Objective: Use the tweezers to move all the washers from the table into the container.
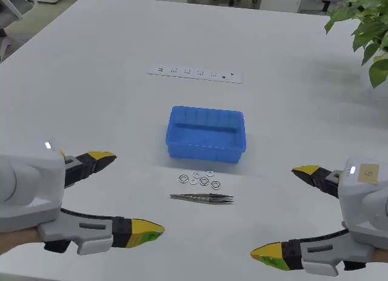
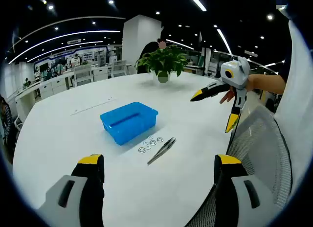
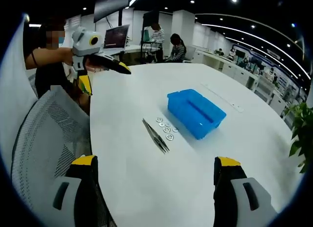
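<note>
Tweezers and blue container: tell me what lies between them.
The washers lie in a loose cluster between the tweezers and the blue container, closer to the tweezers. The head view shows it plainly.

White table (image 1: 73, 99) bears container (image 1: 206, 151), washers (image 1: 200, 179), tweezers (image 1: 202, 198) (power strip (image 1: 195, 73) behind).

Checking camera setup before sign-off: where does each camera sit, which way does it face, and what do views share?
Head view: on the headset, facing forward and down at the blue container, washers and tweezers; left tongs and right tongs open at the bottom.
Left gripper view: on the left tongs, facing the work; right tongs and right forearm beyond, own jaws below.
Right gripper view: on the right tongs, facing opposite; left tongs and left arm beyond.
Shared: both gripper views show container, washers, tweezers.
</note>
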Available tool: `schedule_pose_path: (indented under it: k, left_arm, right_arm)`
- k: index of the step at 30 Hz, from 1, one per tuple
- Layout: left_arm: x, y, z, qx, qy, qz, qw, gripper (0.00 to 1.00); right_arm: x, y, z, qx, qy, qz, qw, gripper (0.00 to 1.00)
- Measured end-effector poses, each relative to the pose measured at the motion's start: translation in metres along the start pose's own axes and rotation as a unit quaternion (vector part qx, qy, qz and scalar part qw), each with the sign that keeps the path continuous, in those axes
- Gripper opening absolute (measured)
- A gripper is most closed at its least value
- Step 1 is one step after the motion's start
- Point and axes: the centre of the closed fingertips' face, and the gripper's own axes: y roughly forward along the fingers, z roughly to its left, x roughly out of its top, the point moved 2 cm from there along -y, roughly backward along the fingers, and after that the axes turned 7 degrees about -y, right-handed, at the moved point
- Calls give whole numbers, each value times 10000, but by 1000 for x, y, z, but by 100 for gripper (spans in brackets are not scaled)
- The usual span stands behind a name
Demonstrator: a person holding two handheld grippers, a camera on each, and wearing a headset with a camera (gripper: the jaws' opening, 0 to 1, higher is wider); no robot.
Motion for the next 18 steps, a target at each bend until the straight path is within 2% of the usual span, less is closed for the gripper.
schedule_pose_path:
  k: [14, 18]
  left_arm:
    - [-2, 5, 0, -106, 77, 114, 9998, 99]
    - [-1, 5, -1, -106, 53, 74, 9999, 99]
  right_arm:
    - [-1, -2, 2, -49, 87, 8, 9999, 100]
    - [-2, -2, 1, -57, 85, 35, 9999, 100]
